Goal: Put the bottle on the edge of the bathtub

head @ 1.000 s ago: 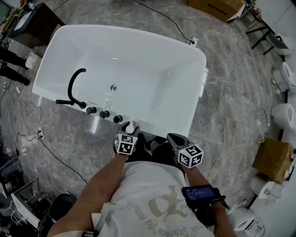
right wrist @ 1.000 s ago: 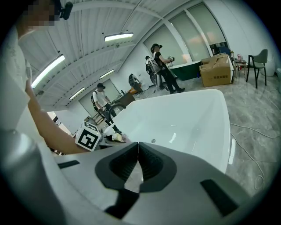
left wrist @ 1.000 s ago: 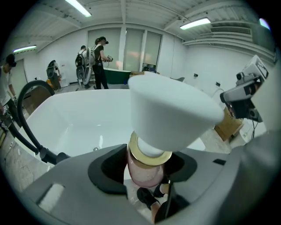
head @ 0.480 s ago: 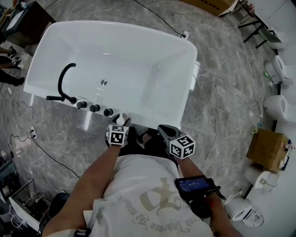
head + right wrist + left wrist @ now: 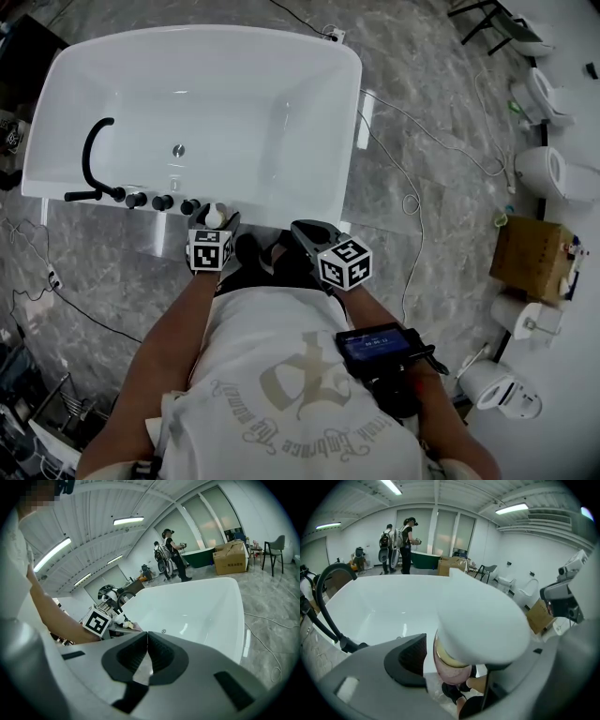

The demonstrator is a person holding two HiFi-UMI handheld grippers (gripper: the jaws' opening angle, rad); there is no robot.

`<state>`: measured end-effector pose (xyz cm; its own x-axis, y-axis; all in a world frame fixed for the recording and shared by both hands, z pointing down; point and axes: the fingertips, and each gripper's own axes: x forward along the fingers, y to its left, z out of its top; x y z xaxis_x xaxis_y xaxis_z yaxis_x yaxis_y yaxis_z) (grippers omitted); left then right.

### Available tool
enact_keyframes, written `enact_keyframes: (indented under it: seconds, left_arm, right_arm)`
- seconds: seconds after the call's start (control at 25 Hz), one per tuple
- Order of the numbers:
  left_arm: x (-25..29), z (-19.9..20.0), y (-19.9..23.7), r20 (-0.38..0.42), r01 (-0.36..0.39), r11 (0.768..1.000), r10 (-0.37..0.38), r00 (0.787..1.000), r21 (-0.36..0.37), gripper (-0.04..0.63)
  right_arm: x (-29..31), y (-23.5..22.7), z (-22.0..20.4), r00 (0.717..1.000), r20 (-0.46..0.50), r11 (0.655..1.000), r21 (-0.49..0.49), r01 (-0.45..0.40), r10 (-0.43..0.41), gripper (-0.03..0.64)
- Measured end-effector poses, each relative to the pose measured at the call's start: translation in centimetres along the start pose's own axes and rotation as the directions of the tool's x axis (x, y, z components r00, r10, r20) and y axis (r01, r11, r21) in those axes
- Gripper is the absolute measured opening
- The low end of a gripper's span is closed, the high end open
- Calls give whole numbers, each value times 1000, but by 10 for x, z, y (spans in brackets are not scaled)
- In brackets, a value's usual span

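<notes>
Head view: the white oval bathtub (image 5: 206, 34) fills the top. A curved black faucet (image 5: 91, 150) and three black round knobs (image 5: 162, 202) stand along its near edge. Just right of the knobs, on that same edge, sits the small white-capped bottle (image 5: 217, 213), and the left gripper (image 5: 214, 228) is right on it. The right gripper (image 5: 302, 230) hangs off the tub, near the person's legs.

Left gripper view: the bottle's white cap (image 5: 480, 620) looms between the jaws, its pinkish body below. The jaws have just been opening, and now they stand wide, with a sliver of gap at the left pad (image 5: 408, 660).

Right gripper view: pads pressed together, nothing between them.

The placing looks done and the release is made. What's left is backing the left gripper away without tipping the bottle.
</notes>
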<state>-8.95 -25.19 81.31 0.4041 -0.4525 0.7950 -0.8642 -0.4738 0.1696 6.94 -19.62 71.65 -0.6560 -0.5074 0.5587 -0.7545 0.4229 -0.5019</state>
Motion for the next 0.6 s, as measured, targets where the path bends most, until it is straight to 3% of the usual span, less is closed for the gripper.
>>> enact_keyframes:
  seconds: [0.6]
  left_arm:
    - [-25, 19, -7, 97, 65, 990, -78, 992, 126, 337]
  right_arm:
    - [11, 18, 3, 999, 41, 999, -30, 11, -10, 6]
